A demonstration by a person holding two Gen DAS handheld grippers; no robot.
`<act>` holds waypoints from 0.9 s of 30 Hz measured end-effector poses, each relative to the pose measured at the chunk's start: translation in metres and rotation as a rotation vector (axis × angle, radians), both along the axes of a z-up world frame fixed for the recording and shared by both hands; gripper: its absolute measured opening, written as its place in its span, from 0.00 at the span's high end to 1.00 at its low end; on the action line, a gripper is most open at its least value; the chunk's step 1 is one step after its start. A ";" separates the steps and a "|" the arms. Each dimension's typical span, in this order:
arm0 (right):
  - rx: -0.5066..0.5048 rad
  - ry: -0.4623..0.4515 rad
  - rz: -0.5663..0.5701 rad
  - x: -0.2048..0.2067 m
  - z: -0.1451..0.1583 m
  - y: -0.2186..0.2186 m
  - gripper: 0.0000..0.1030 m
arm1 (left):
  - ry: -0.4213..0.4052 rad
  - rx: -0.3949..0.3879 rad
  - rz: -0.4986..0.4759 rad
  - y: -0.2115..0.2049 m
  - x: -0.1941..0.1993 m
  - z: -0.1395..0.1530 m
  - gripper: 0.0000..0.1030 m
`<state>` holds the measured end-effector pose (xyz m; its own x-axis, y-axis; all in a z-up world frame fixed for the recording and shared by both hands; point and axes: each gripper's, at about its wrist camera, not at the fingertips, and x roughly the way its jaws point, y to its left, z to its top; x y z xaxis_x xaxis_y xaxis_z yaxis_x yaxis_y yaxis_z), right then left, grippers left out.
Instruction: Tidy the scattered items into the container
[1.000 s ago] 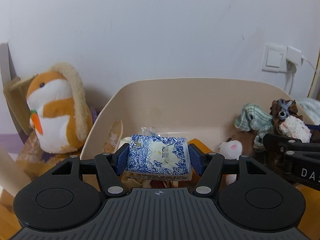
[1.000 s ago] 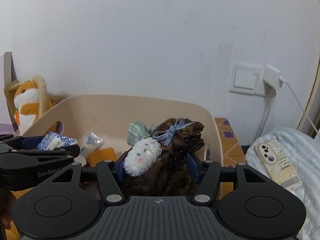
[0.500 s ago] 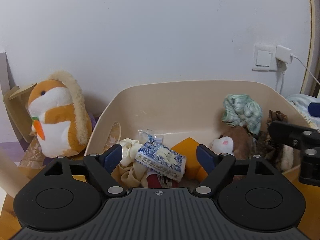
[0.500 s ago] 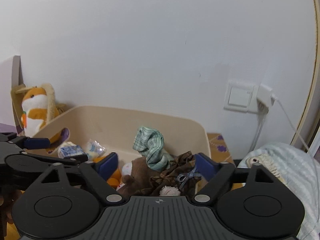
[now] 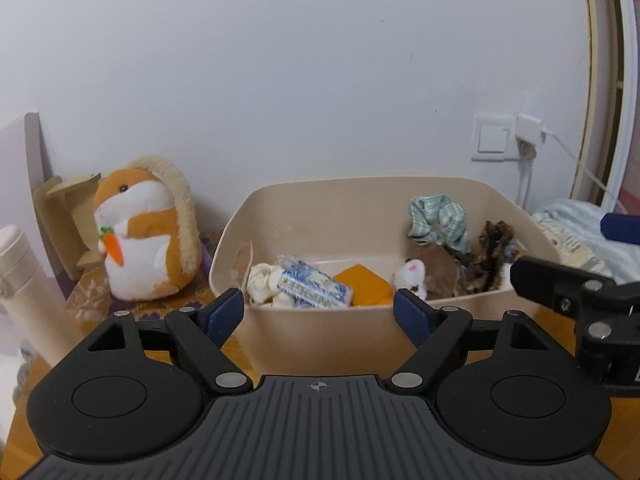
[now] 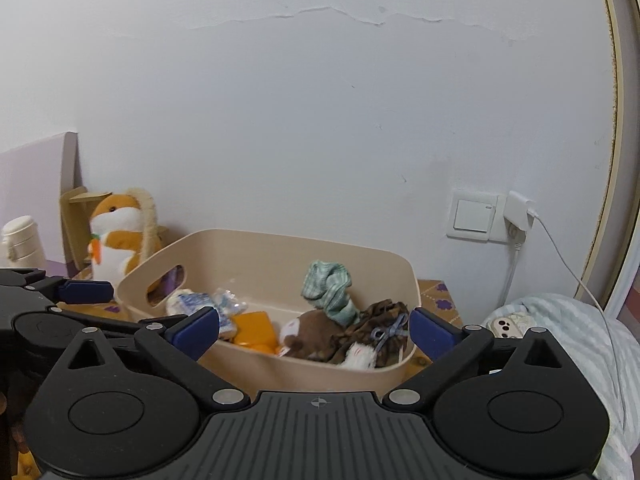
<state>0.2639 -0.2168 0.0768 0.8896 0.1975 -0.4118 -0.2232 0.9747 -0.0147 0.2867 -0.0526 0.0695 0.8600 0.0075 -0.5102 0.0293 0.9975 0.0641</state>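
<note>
Two grippers, left (image 5: 319, 310) and right (image 6: 314, 328), hover before one beige container (image 5: 320, 336), jaws spread, holding nothing.

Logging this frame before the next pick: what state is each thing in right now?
left gripper: open, empty
right gripper: open, empty
beige bin: upright, holding items
blue-patterned packet: lying in the bin
brown cloth with blue bow: crumpled in the bin
green checked cloth: heaped in the bin
hamster plush: upright, outside the bin
</note>
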 end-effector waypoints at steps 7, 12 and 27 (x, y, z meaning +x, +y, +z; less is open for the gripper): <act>0.011 -0.013 0.009 -0.037 0.000 0.005 0.00 | -0.040 -0.014 0.015 0.007 -0.039 0.007 0.19; 0.031 -0.009 0.011 -0.062 0.000 0.008 0.00 | -0.046 -0.043 0.030 0.013 -0.066 0.007 0.19; 0.032 0.034 0.029 -0.124 -0.013 0.002 0.00 | -0.030 -0.059 0.015 0.019 -0.147 0.000 0.19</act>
<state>0.1397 -0.2151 0.0637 0.8690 0.2365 -0.4346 -0.2511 0.9676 0.0246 0.1394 -0.0336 0.0697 0.8749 -0.0084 -0.4842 0.0130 0.9999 0.0060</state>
